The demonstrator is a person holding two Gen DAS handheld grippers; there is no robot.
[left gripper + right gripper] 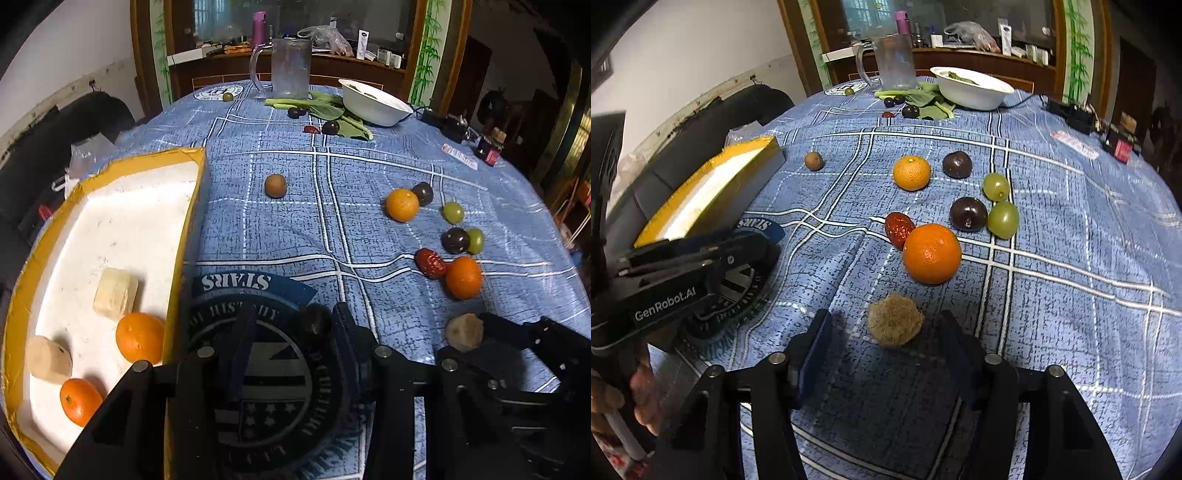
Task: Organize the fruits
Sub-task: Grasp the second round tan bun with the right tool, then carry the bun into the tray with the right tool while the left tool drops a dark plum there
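Observation:
A yellow-rimmed white tray (186, 236) at left holds two oranges (139, 336) and two beige chunks (115, 293). My left gripper (291, 325) is open beside the tray, with a dark plum (314, 322) against its right finger. My right gripper (886, 334) is open around a rough tan fruit (894, 319) on the blue cloth. Beyond it lie an orange (931, 253), a red date (898, 228), two plums (967, 213), two green grapes (1003, 218), another orange (911, 172) and a brown fruit (813, 161).
A glass mug (291, 66), a white bowl (375, 101) and leafy greens (332, 110) with small fruits stand at the table's far end. Small electronics (480, 142) lie at the far right edge. A round printed emblem (255, 369) marks the cloth.

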